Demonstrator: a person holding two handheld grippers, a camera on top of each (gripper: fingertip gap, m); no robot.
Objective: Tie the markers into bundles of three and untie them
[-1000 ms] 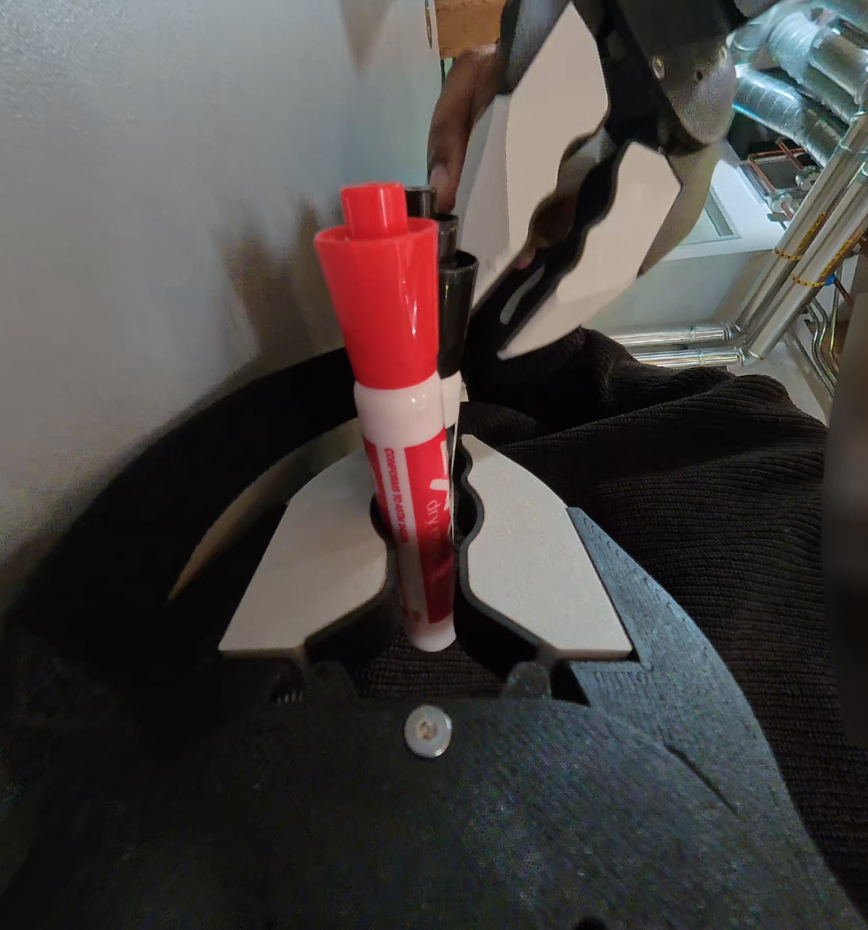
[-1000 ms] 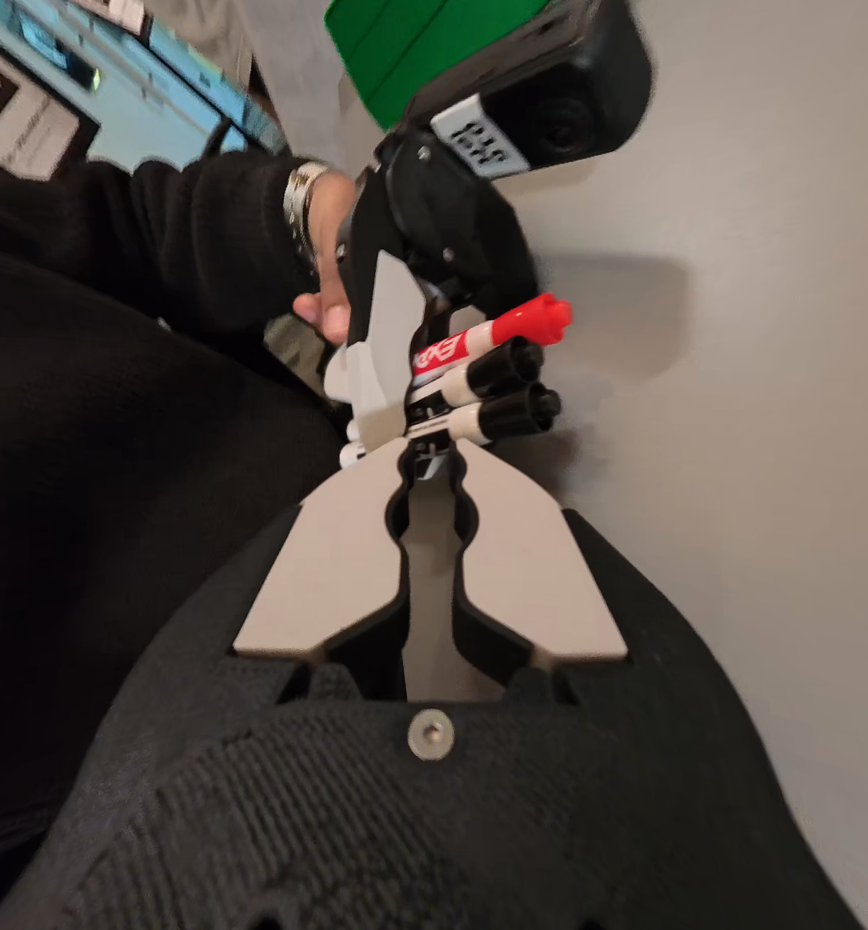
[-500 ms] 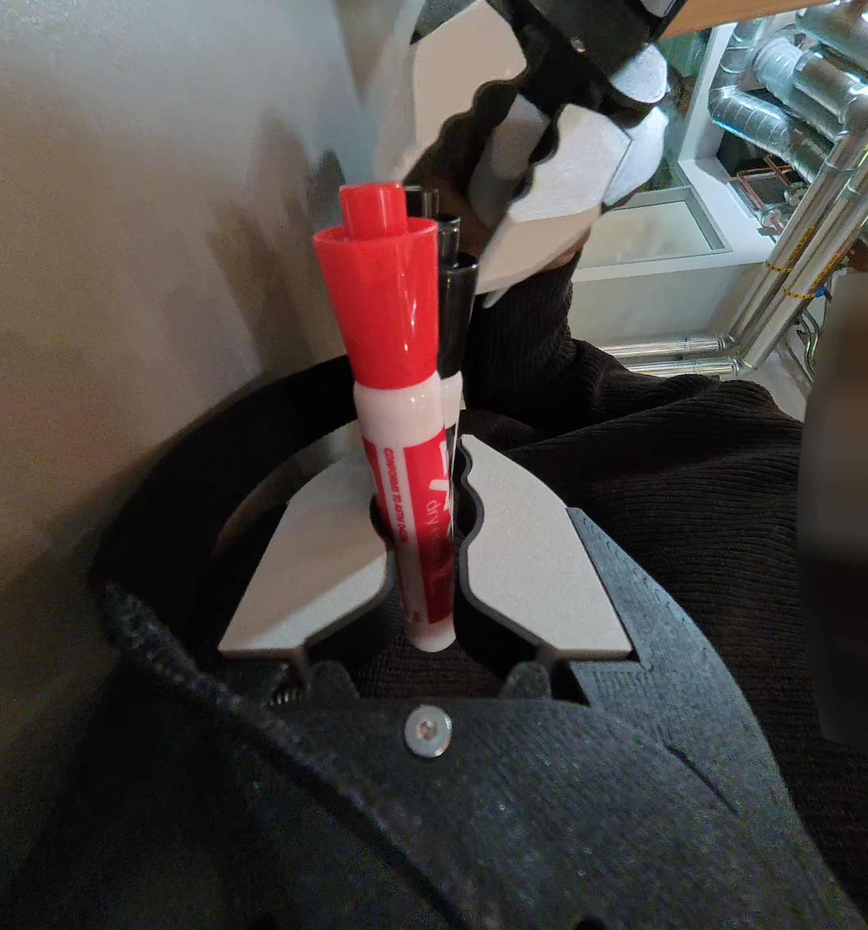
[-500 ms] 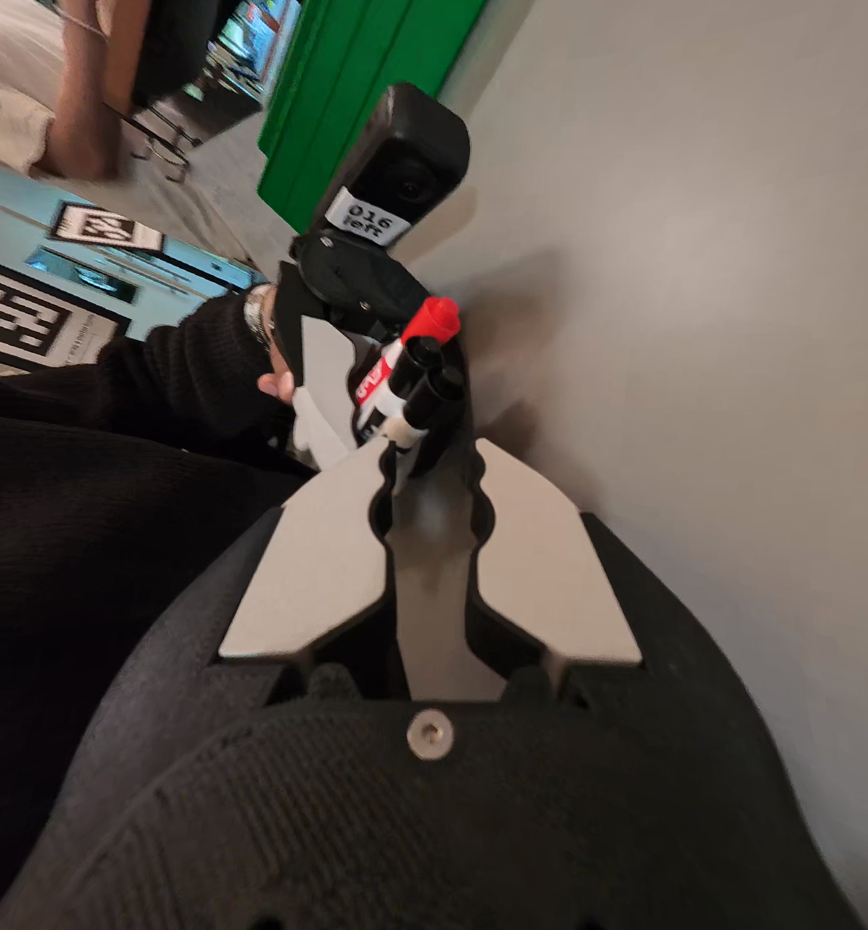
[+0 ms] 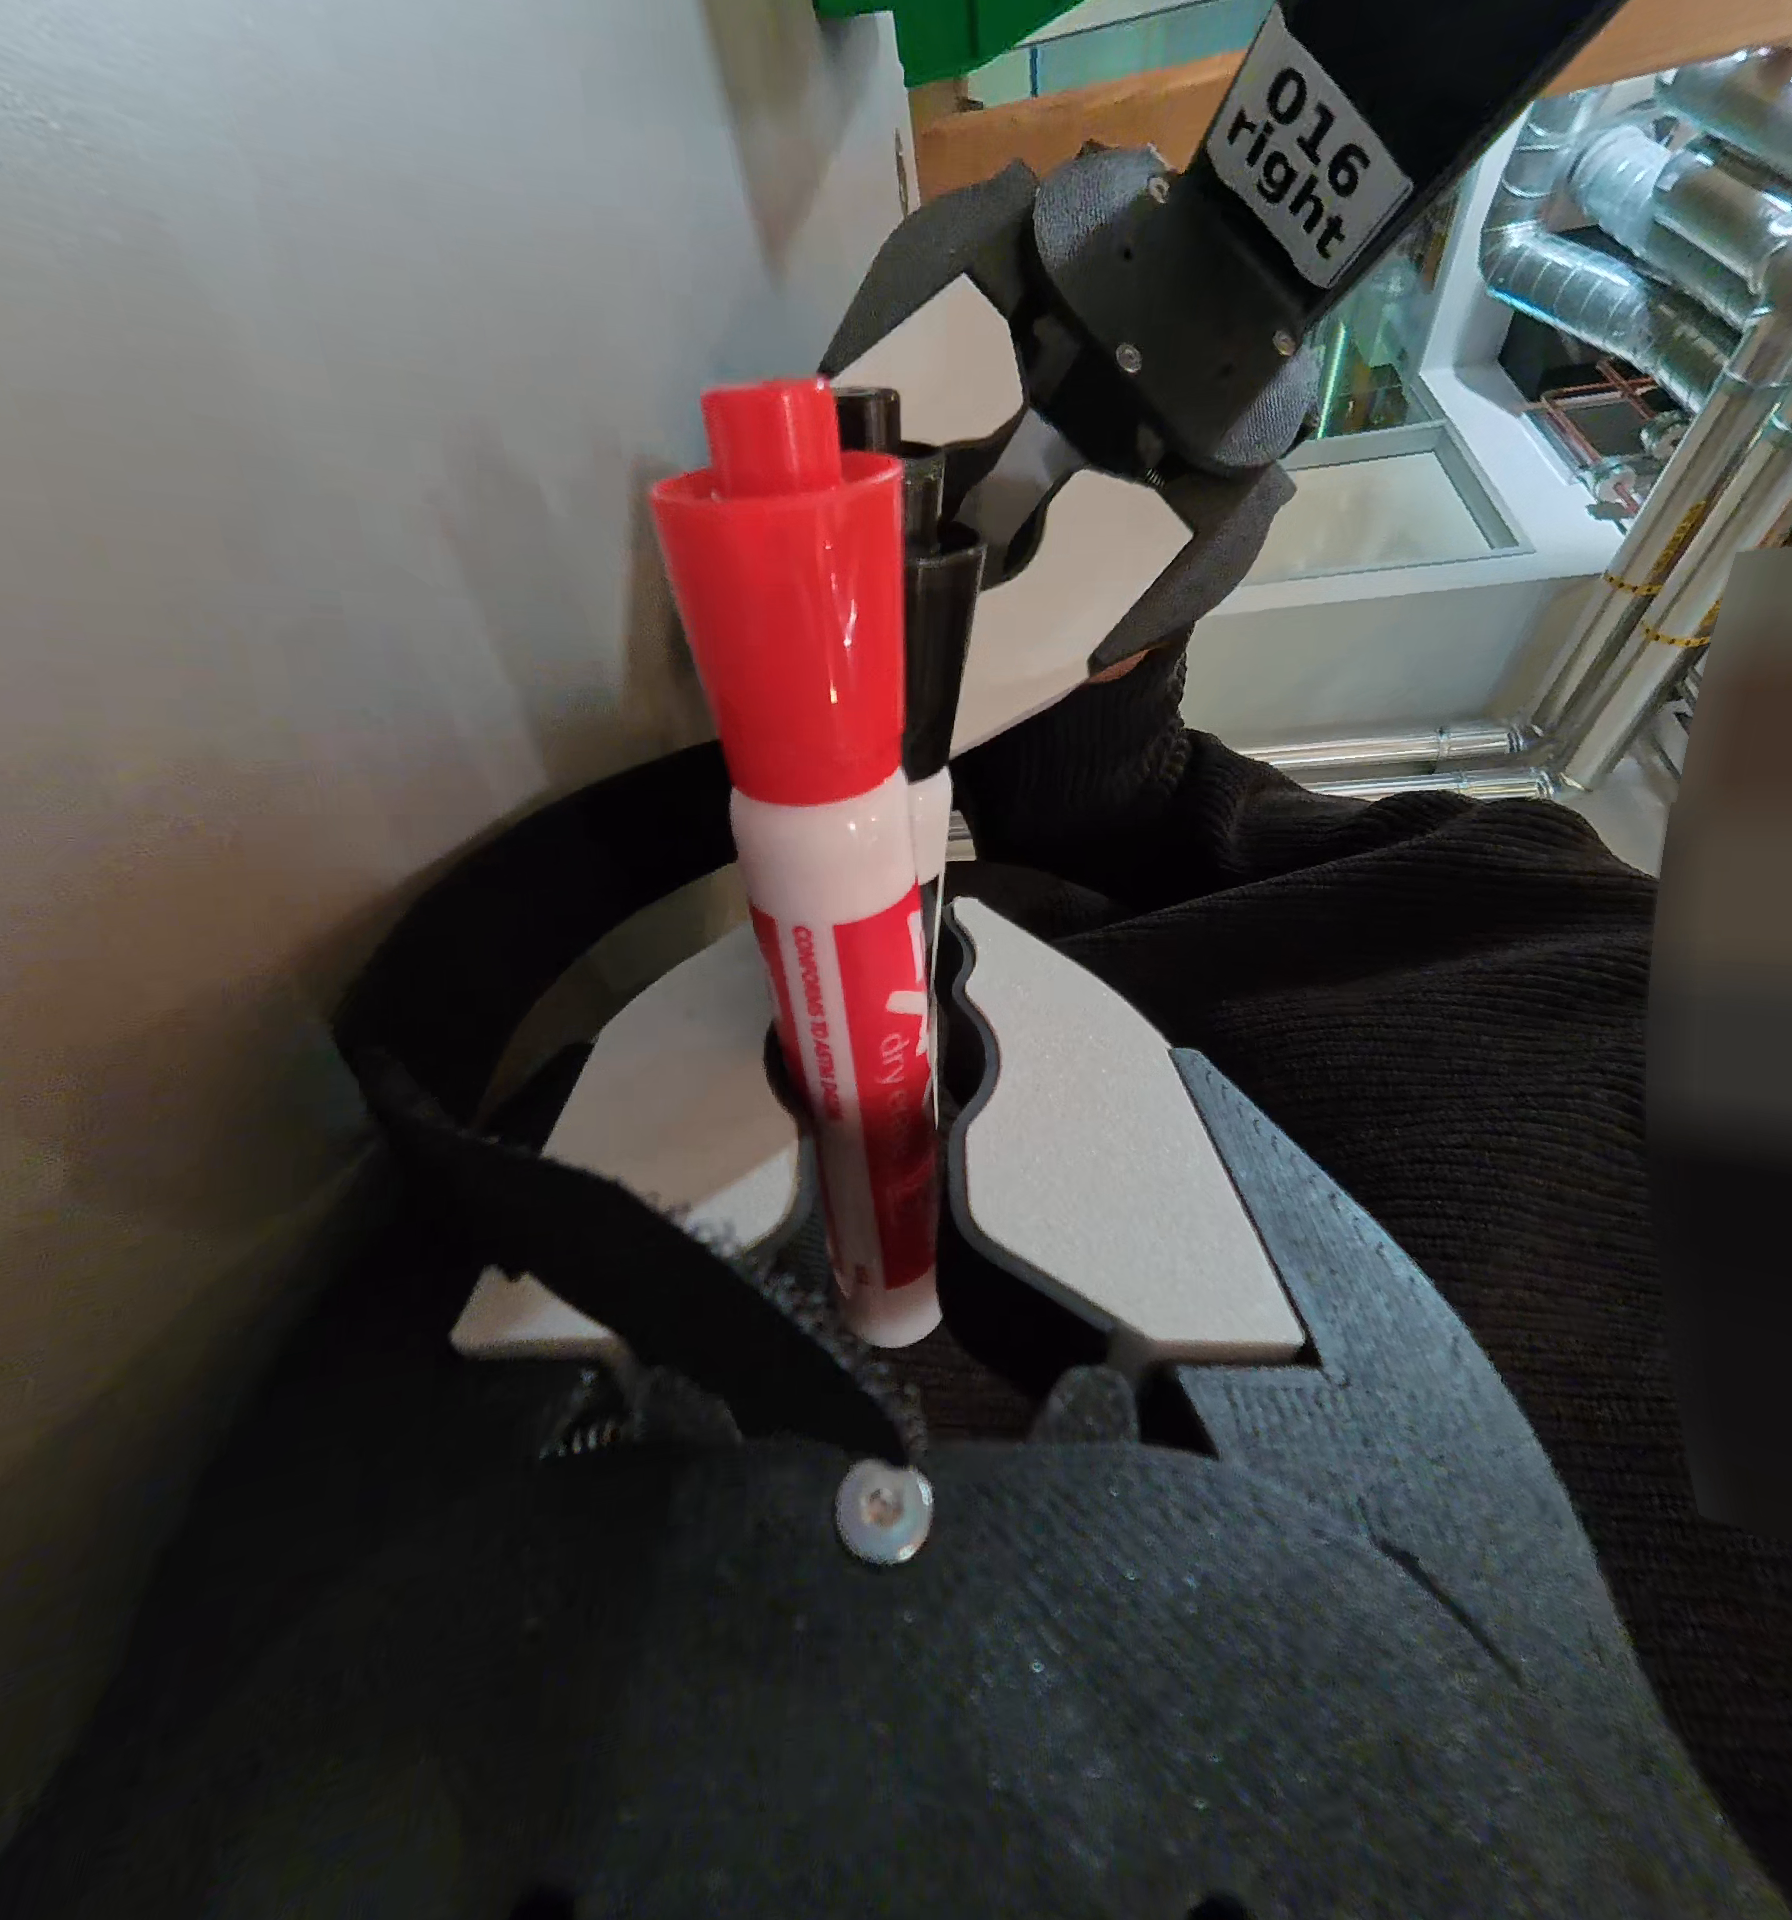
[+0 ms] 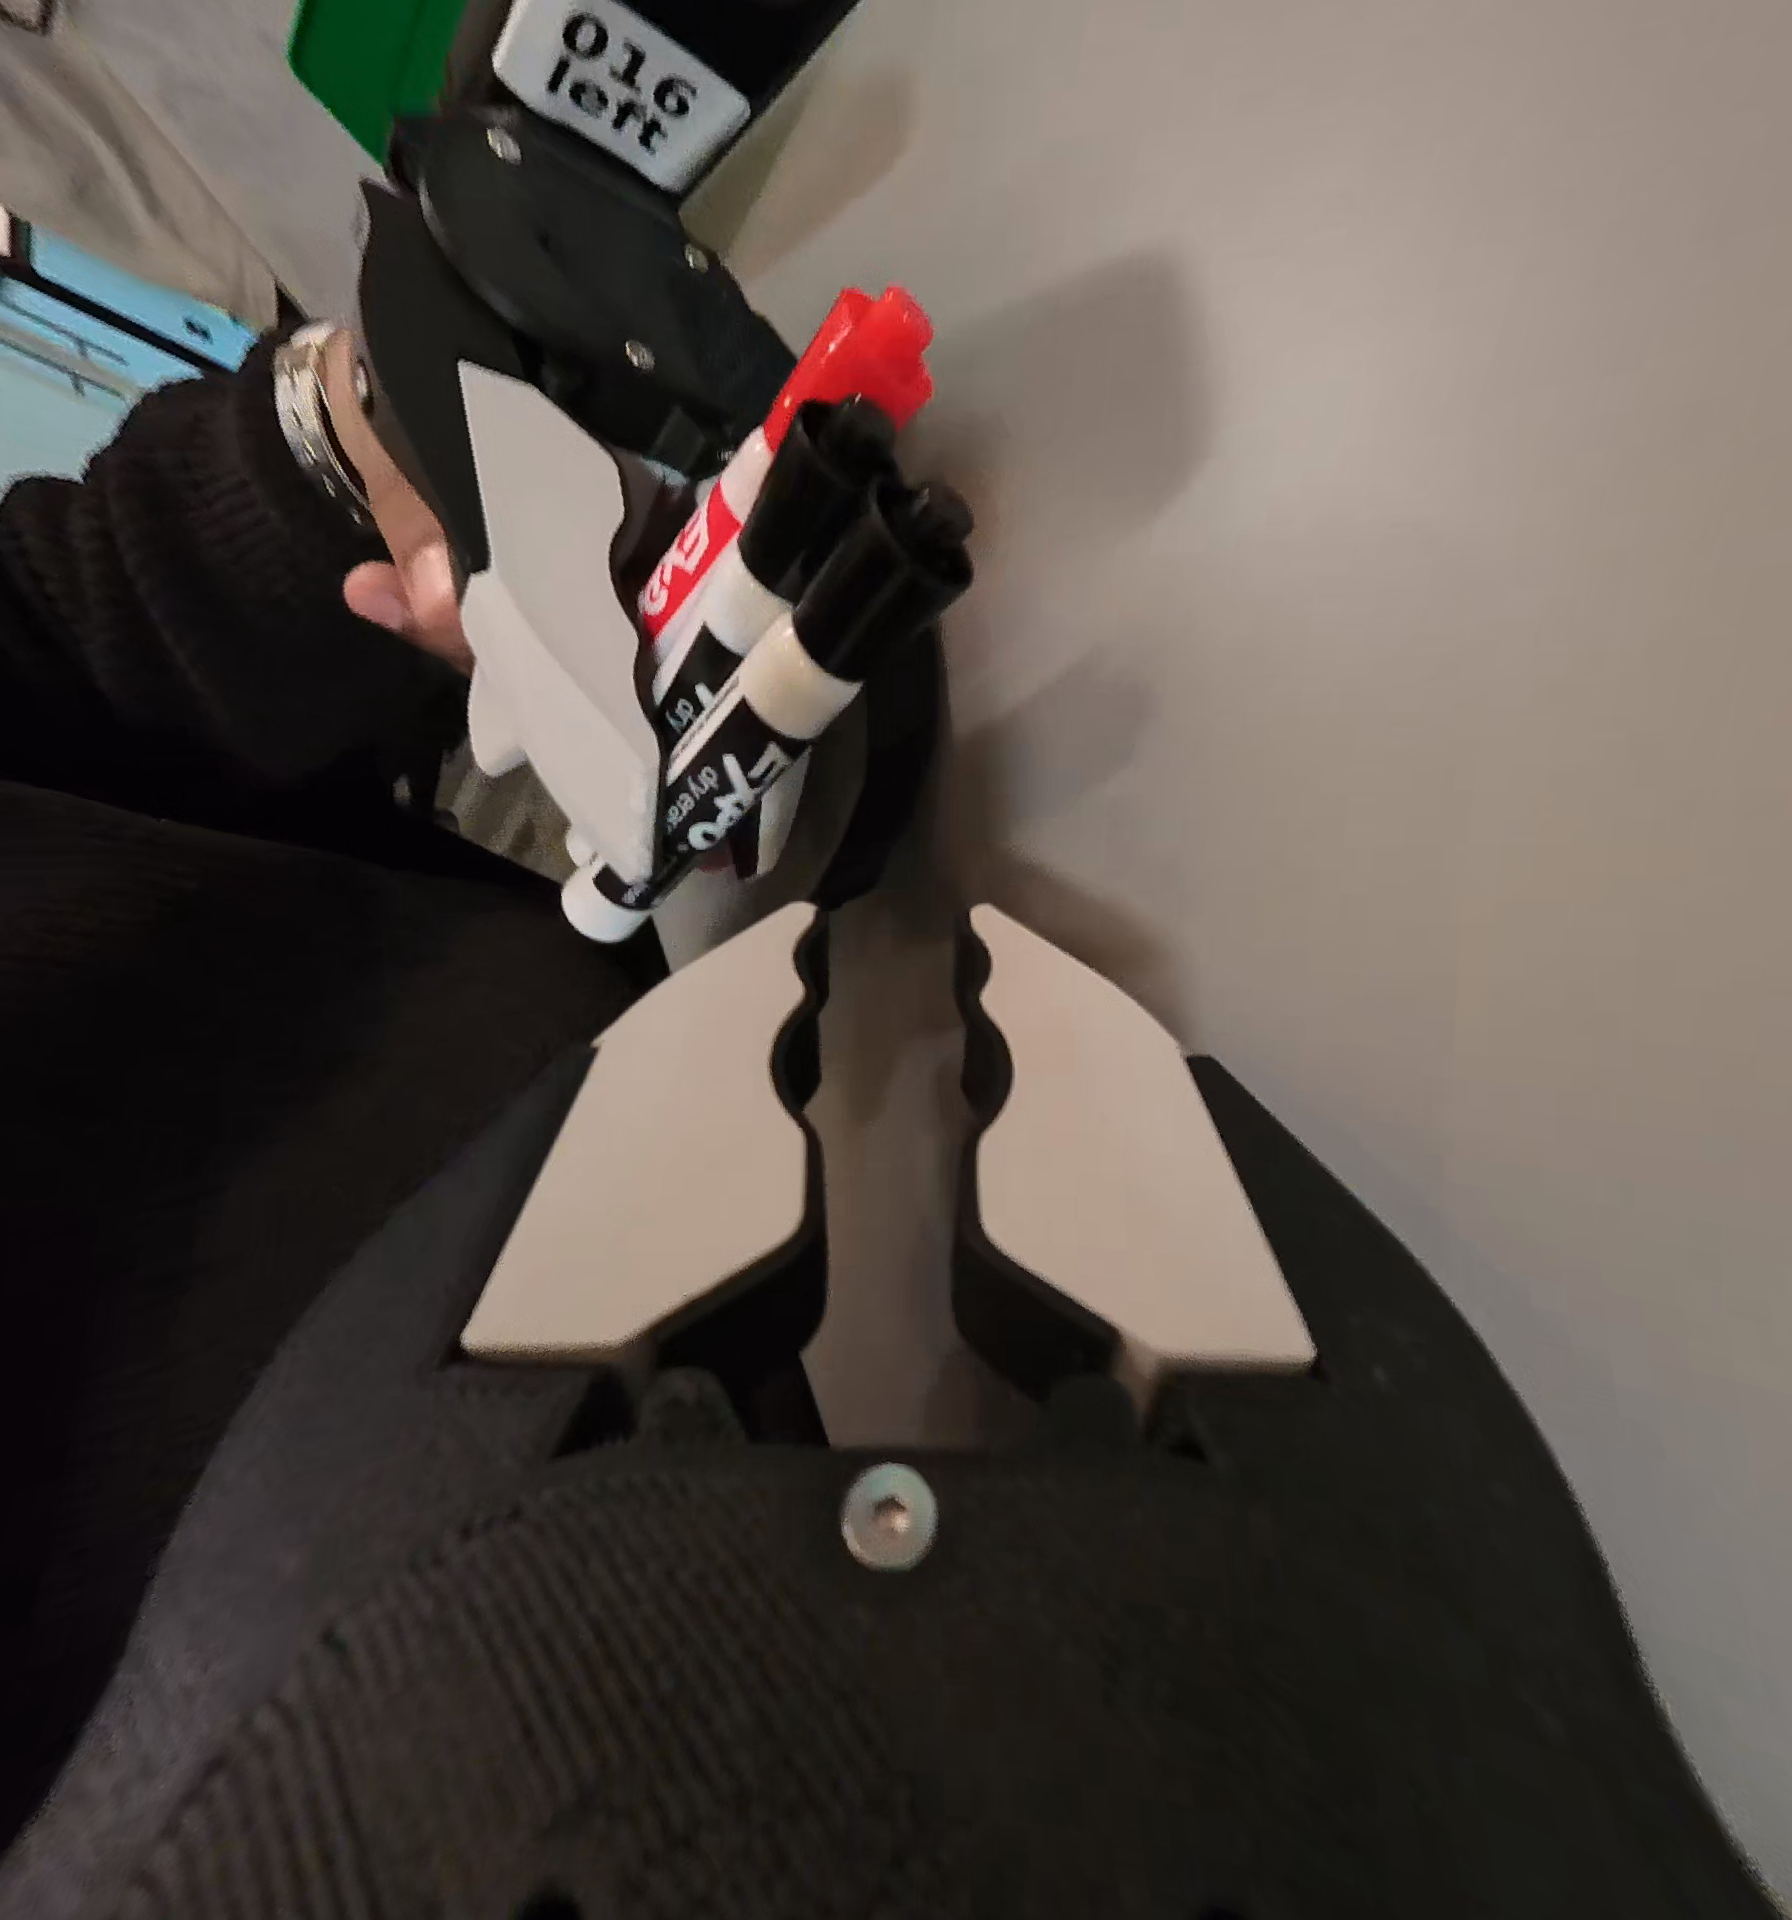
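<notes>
My left gripper [image 5: 861,935] is shut on a bundle of three markers: a red marker [image 5: 798,665] in front and two black markers [image 5: 933,644] behind it. They also show in the right wrist view, red [image 6: 850,364] and black [image 6: 850,582], beside one left finger [image 6: 549,644]. A black hook-and-loop strap [image 5: 684,1309] loops behind the markers, and its loose end lies across my left finger. It hangs beside the bundle in the right wrist view [image 6: 892,769]. My right gripper [image 6: 892,914] is open and empty, just short of the bundle. Its fingers [image 5: 1058,603] show behind the caps.
A plain pale grey surface [image 6: 1443,623] lies close beside both grippers. The person's black knitted sleeve [image 5: 1391,987] and hand [image 6: 404,592] are next to the grippers. Silver pipes [image 5: 1702,416] and a green panel [image 6: 352,125] lie farther off. Across from one pair of fingers to the other is roughly 4 cm.
My right gripper has opened wider and swung round to face the bundle closely. The strap's loose end has come forward over my left finger. The left gripper still holds the markers.
</notes>
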